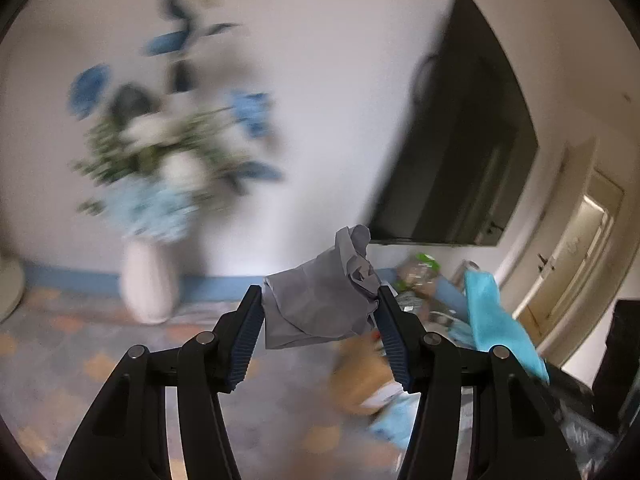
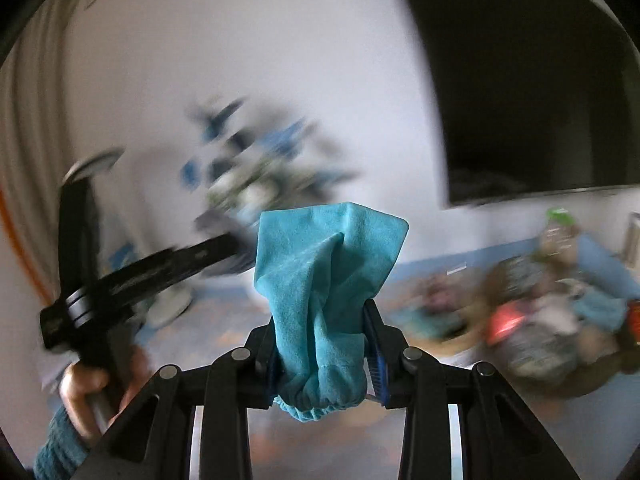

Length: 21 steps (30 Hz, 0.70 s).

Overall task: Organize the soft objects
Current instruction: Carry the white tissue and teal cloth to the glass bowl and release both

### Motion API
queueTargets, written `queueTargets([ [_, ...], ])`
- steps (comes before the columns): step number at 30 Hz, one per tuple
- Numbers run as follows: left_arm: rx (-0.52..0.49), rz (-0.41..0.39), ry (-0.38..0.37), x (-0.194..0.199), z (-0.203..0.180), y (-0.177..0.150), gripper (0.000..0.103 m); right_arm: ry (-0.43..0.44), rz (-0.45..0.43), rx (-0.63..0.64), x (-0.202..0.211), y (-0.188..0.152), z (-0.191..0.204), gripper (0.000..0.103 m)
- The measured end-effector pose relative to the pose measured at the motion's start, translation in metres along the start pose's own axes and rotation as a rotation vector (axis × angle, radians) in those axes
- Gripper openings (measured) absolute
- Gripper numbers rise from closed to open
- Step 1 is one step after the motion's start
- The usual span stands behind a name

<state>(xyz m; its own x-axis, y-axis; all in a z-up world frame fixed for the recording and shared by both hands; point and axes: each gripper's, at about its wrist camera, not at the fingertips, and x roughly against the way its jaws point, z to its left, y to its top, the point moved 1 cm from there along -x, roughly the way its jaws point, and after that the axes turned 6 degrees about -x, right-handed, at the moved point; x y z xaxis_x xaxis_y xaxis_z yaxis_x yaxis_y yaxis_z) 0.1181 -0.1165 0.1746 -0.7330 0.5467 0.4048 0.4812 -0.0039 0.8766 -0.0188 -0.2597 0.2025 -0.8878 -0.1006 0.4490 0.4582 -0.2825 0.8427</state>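
Left tool [image 1: 320, 300] grips grey cloth [image 1: 320, 304], right tool [image 2: 320, 328] w/ teal cloth [image 2: 324, 276].

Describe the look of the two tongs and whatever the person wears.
Both tongs, left and right, are black linkage arms with round silver pivot pins and ribbed blue pads. The left hand shows a teal knitted sleeve at the wrist.
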Motion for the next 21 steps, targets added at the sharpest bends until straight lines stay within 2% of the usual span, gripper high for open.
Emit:
queueTargets([
  [3,-0.056,0.017,-0.024,-0.023,-0.041,0.013,0.053,-0.068,-0.039,-0.104,0.015,0.025,-0.056,0.034],
  [7,-0.105,0.075,-0.079,-0.065,-0.098,0.018,0.053,-0.15,-0.008,-0.257,0.015,0.047,-0.137,0.034],
  [10,-0.15,0.111,-0.118,-0.09,-0.141,0.013,0.053,-0.223,0.013,-0.367,0.014,0.053,-0.195,0.034],
  [13,-0.196,0.103,-0.133,-0.112,-0.174,0.005,0.054,-0.271,0.014,-0.437,0.012,0.053,-0.239,0.034],
  [19,-0.166,0.193,-0.117,-0.164,-0.194,-0.008,0.057,-0.32,0.065,-0.443,-0.012,0.046,-0.269,0.034],
  [21,-0.165,0.177,-0.106,-0.169,-0.195,-0.011,0.067,-0.357,0.102,-0.415,-0.03,0.046,-0.274,0.036],
])
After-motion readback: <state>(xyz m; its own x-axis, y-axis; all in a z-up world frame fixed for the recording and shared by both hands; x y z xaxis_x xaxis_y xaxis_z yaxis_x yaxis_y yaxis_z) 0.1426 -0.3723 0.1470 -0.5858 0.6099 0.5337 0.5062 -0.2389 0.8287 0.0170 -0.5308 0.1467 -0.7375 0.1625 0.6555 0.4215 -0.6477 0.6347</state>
